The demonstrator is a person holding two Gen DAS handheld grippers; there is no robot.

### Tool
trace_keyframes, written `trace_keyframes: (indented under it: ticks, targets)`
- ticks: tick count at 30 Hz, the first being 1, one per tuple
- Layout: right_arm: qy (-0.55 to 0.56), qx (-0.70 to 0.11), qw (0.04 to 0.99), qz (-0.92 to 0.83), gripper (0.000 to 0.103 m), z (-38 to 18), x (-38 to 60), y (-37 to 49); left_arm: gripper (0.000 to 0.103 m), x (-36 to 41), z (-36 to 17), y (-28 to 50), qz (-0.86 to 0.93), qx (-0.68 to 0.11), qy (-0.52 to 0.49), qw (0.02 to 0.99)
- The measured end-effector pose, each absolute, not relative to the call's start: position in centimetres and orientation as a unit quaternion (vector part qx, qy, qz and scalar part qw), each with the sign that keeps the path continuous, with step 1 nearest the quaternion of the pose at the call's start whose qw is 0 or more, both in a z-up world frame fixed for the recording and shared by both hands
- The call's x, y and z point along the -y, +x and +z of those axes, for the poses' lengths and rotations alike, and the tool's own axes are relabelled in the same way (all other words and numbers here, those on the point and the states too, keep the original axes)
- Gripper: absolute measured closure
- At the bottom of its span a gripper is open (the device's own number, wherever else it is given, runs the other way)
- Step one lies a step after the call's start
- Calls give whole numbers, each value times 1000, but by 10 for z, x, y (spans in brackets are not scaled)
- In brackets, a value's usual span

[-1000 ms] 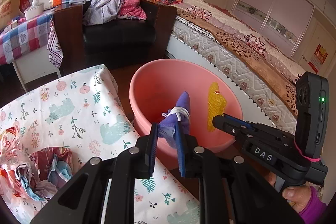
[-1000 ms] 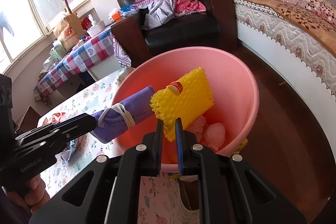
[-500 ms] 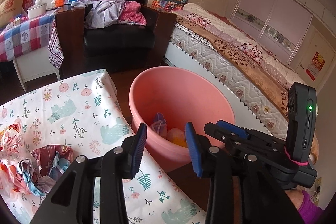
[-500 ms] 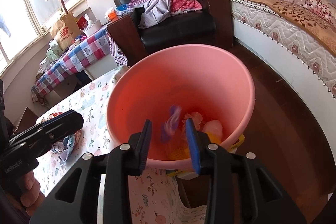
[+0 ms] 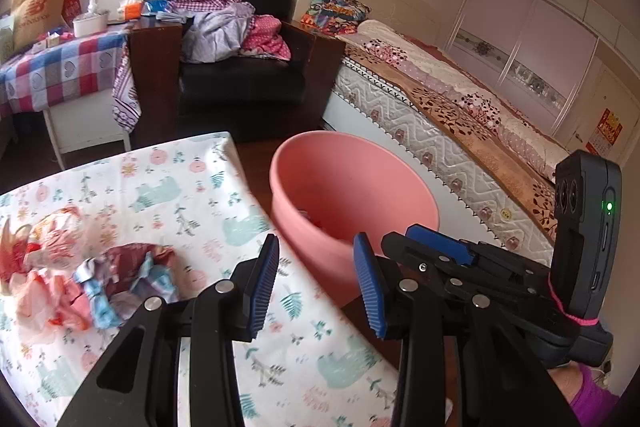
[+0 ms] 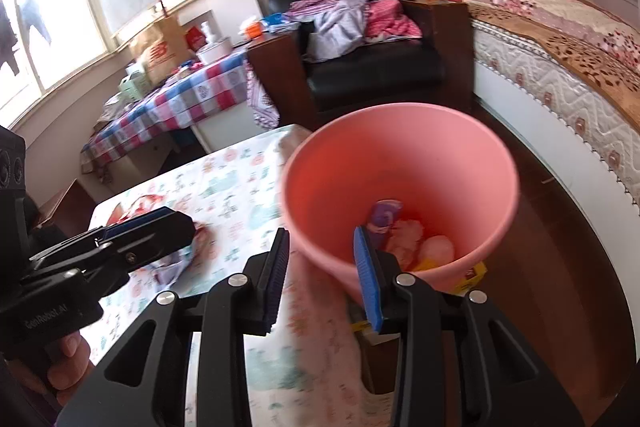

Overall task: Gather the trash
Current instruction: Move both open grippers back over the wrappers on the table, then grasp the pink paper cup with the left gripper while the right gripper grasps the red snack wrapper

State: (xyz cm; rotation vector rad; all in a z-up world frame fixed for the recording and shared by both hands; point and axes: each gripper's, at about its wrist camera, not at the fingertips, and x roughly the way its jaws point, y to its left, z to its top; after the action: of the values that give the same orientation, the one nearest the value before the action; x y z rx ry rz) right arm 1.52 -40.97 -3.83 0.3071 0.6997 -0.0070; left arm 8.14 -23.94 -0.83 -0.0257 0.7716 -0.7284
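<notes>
**Both grippers empty beside the bin; more trash left on the table**

The left gripper (image 5: 316, 283) and the right gripper (image 6: 322, 281) are seen released, jaws apart with nothing between the pads. The pink bin (image 6: 496, 155) stands at centre frame, just beside the table's edge; a purple wrapper (image 6: 384, 213) and pale crumpled pieces lie at its bottom. A drop-off step is judged complete. Crumpled wrappers (image 5: 100, 279) are seen at the lower left of the left wrist view, on the patterned tablecloth (image 5: 192, 187). The next move is judged to call for a reach toward that pile, with jaws kept wide and then closed on one piece.
</notes>
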Motion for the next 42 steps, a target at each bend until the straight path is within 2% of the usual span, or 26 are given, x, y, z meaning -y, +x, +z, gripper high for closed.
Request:
trace_keyframes:
  ticks: [16,26,31,39,40,41,42]
  targets:
    - [113,-359,921,100,69,-29,318,31,65,105,-1,57,-228,-330,-1,916]
    - [104,-367,909,169,69,-24,267,72,65,3,-22,92,-113,-359,-82,923]
    - [94,-376,902,191,69,-22,249,92,65,-14,-37,127,-100,-387,-118,909]
    - [86,-391,891,215,67,-18,234,129,65,-3,-64,177,-74,-409,-92,905]
    - [87,-394,888,219,67,-19,233,134,68,-1,-68,181,-72,-412,-87,904]
    - [88,-398,886,222,66,-21,232,138,79,-1,-72,185,-68,-417,-83,903]
    - [90,-403,882,226,63,-22,230,144,84,-3,-76,188,-66,-421,-83,901]
